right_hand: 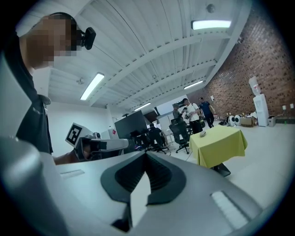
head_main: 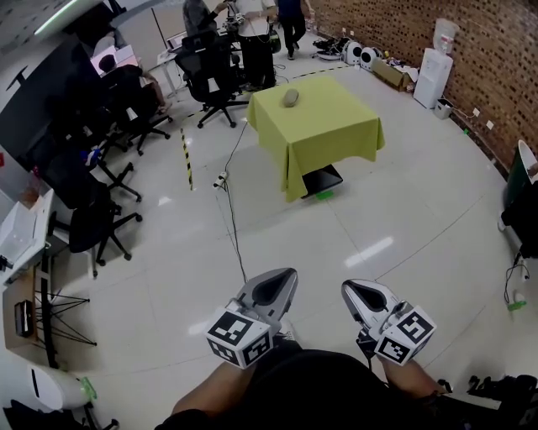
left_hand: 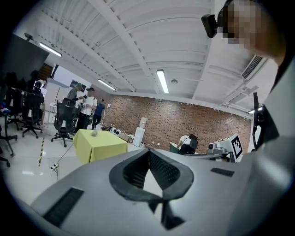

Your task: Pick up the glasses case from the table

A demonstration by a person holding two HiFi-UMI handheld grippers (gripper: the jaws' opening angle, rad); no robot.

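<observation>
A small grey oval glasses case (head_main: 292,97) lies near the far edge of a table draped in a yellow-green cloth (head_main: 324,134), several steps ahead across the floor. The left gripper view shows the case (left_hand: 94,133) on the table (left_hand: 99,145) at its left. In the right gripper view the case (right_hand: 203,134) and table (right_hand: 221,145) appear at the right. My left gripper (head_main: 286,275) and right gripper (head_main: 349,291) are held side by side low in the head view, pointing toward the table. Both are shut, with nothing between the jaws and far from the case.
Black office chairs (head_main: 210,71) and desks line the left side. People (head_main: 252,21) stand behind the table. A cable (head_main: 234,218) runs over the white floor toward me, beside a yellow-black tape strip (head_main: 187,158). A water dispenser (head_main: 433,71) stands by the brick wall.
</observation>
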